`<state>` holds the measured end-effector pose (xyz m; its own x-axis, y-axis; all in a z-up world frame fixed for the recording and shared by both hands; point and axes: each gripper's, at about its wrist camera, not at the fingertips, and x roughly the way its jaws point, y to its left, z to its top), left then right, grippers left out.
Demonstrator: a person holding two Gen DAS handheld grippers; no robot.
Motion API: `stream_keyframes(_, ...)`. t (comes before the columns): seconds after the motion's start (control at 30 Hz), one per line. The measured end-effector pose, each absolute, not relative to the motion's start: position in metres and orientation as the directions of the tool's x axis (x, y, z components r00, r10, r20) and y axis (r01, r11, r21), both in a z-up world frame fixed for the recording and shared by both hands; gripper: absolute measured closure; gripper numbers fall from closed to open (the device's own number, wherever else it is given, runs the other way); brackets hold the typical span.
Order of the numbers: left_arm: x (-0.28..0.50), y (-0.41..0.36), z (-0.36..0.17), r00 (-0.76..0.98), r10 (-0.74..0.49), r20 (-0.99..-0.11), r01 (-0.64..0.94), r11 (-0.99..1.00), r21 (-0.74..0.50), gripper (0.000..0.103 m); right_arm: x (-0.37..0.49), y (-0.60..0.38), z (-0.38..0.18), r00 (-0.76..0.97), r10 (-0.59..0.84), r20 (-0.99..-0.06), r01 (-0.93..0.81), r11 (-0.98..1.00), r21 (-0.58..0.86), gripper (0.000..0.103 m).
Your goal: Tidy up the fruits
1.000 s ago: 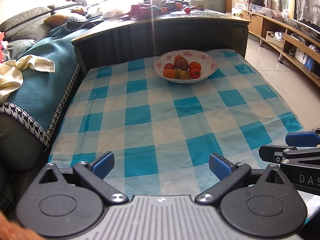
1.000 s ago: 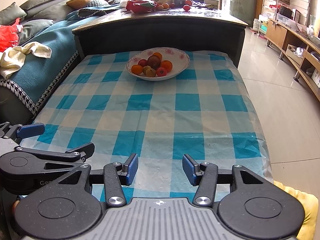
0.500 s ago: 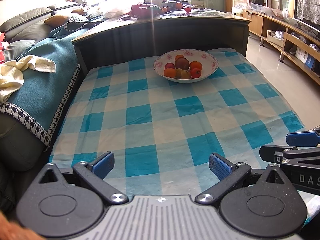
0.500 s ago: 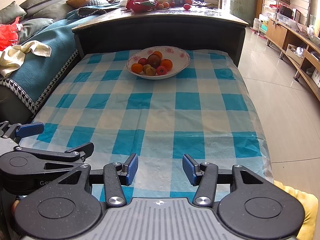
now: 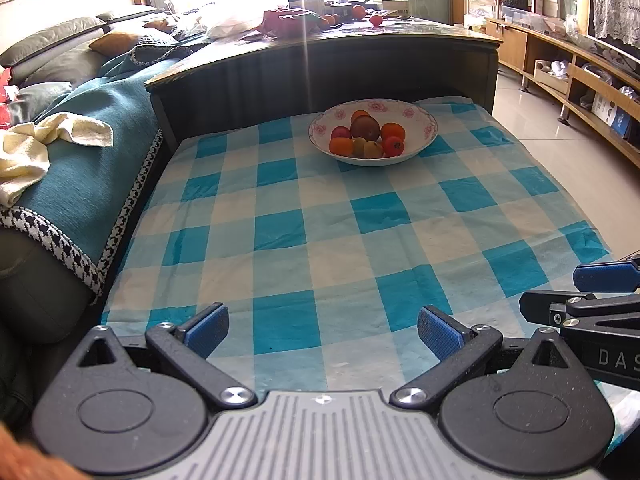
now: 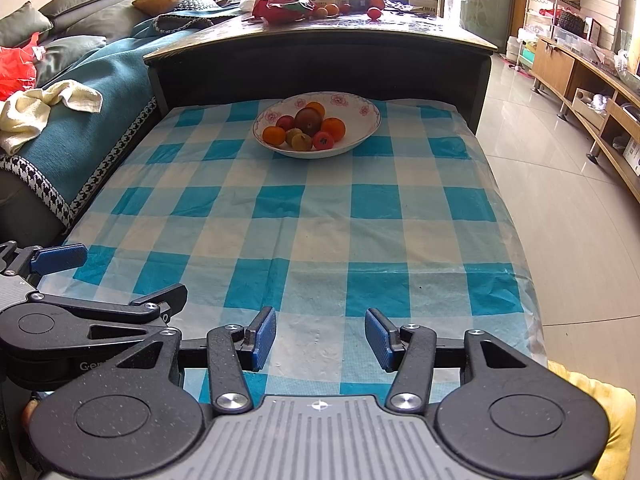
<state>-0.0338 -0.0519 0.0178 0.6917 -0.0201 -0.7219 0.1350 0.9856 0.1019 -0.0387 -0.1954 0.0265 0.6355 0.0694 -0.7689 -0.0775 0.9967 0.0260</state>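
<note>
bowl [image 6: 362, 114]: heaped fruit [image 6: 308, 120], far end of checked cloth [image 6: 304, 216] | left gripper [image 5: 322, 328], right gripper [image 6: 320, 336]: both agape, empty | bowl's underlying fruit hidden

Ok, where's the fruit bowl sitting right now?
In both wrist views the fruit bowl sits at the far end of the checked tablecloth, just before the dark raised counter, far beyond both grippers.

The bowl [image 5: 420, 148] sits at the far middle of the tablecloth [image 5: 320, 240], with the fruits [image 5: 366, 136] piled in it. Behind it rises a raised counter [image 5: 320, 44] carrying clutter. A sofa [image 5: 80, 152] runs along the left, a towel [image 5: 36, 148] lying on it. Low shelving [image 5: 580, 80] lines the far right.
</note>
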Motion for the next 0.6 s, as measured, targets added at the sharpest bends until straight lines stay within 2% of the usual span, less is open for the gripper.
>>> stream_keyframes(0.6,-0.0339,-0.0523,0.0175,0.692,-0.019,-0.722,0.135,0.985,0.104,0.000,-0.0387,-0.1944,0.0259,0.635,0.069,-0.769,-0.078,0.997,0.025,0.058)
